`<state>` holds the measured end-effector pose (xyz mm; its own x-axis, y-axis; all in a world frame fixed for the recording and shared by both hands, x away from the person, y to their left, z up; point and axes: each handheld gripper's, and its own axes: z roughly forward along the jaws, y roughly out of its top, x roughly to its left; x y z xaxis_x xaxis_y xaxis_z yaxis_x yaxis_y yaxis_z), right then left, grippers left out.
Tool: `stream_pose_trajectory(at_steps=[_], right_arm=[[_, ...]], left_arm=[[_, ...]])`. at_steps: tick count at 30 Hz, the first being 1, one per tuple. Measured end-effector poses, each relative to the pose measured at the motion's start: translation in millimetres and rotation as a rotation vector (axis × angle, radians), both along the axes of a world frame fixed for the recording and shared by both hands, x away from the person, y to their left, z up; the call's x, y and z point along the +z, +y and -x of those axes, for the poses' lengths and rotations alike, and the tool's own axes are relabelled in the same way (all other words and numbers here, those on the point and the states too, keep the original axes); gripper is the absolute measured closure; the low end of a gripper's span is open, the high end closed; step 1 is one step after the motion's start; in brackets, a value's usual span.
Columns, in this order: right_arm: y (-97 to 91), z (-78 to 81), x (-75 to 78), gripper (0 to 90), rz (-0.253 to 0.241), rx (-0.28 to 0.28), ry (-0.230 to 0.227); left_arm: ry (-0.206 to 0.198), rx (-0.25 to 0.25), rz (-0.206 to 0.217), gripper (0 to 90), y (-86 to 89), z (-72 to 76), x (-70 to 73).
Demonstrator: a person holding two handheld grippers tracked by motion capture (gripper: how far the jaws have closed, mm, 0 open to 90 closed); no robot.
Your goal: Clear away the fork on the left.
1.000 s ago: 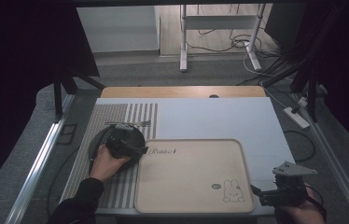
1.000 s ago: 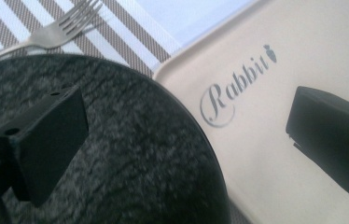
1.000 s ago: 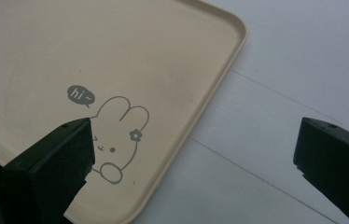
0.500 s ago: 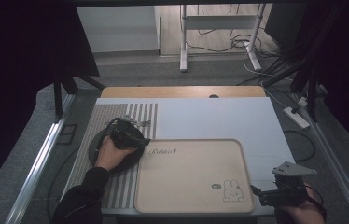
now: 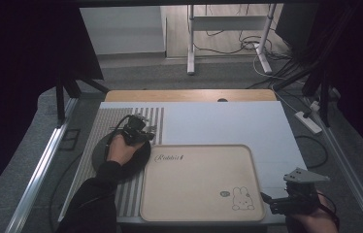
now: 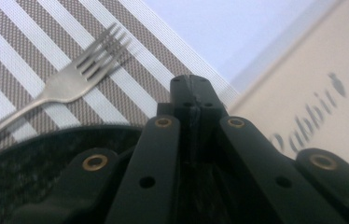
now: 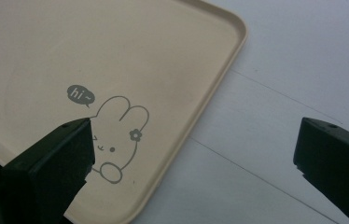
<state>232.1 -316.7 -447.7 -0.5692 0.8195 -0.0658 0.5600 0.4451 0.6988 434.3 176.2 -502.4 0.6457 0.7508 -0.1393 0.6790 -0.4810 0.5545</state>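
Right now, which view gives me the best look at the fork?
The left gripper view: the fork lies on the striped placemat, tines and handle sharp, just past the shut left gripper. The high view shows it small and faint beside that gripper.

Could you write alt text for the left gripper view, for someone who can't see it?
The left gripper, its two black jaws shut together with nothing between them, rises over the rim of a dark speckled plate. A metal fork lies beyond on a striped placemat, and a beige tray with printed lettering sits at right.
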Motion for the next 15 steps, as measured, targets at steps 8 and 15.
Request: stream_pose_trajectory(at_steps=[8,15], right_arm=[[-0.3,-0.2,-0.1,0.0,-0.003,0.002,0.003],[-0.8,-0.5,-0.1,0.0,-0.006,0.004,0.005]], left_arm=[[0.031,0.039,-0.067,89.0,-9.9,-23.1,-10.3],[0.041,0.054,-0.082,89.0,-16.5,-40.4,-17.3]])
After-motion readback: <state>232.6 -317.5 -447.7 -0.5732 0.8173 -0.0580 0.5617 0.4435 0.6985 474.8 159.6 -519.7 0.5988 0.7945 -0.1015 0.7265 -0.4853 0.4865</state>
